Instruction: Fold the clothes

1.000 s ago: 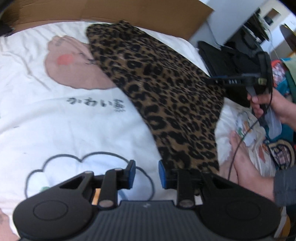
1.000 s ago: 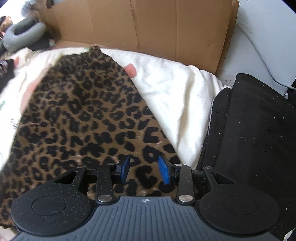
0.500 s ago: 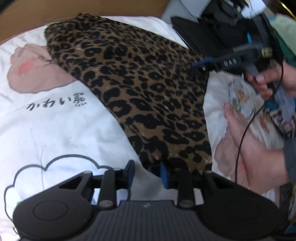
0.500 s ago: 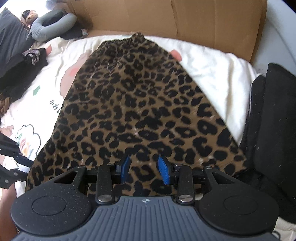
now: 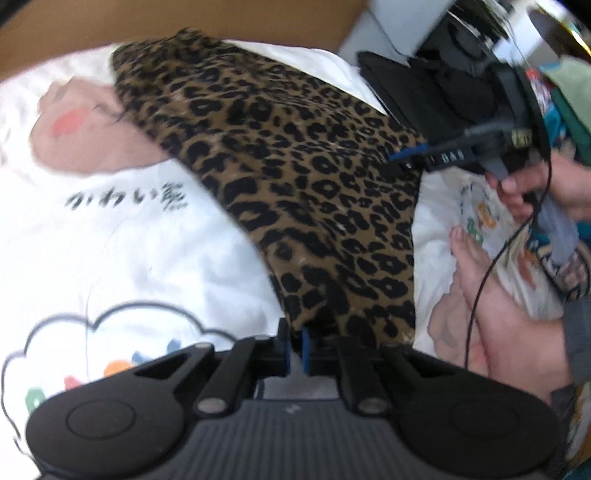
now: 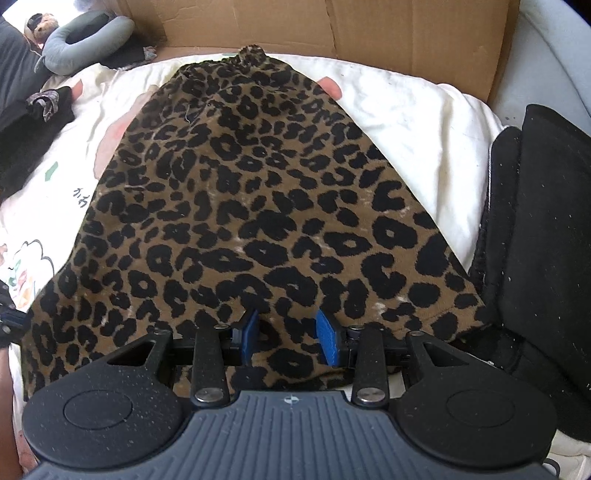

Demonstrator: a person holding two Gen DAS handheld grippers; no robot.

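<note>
In my left wrist view, the leopard cloth point(image 5: 295, 177) lies spread on a white bed sheet point(image 5: 110, 240) with cartoon drawings. It runs from about 11 o'clock down to 6 o'clock, where its near corner meets my left gripper point(image 5: 294, 349). The blue pads are squeezed almost together, and the corner seems to be pinched between them. This picture is blurry, so I am not fully sure how much cloth is caught. At 3 o'clock I see my right gripper point(image 5: 406, 157) at the far edge of the cloth, with my hand point(image 5: 535, 184) on its handle.

In my right wrist view, the leopard cloth point(image 6: 240, 203) fills the middle, wide near me and narrow at 12 o'clock by a cardboard wall point(image 6: 332, 26). My right gripper point(image 6: 288, 334) hangs over the near hem with its pads apart, holding nothing. A black cloth point(image 6: 535, 240) lies at 3 o'clock.

I think the cloth is soft, light and floppy. It will sag and bunch if I lift it by one spot. The best places to grab are the two near corners of the hem, one for each gripper.

It is brown with black spots and looks a bit fuzzy and flat.
</note>
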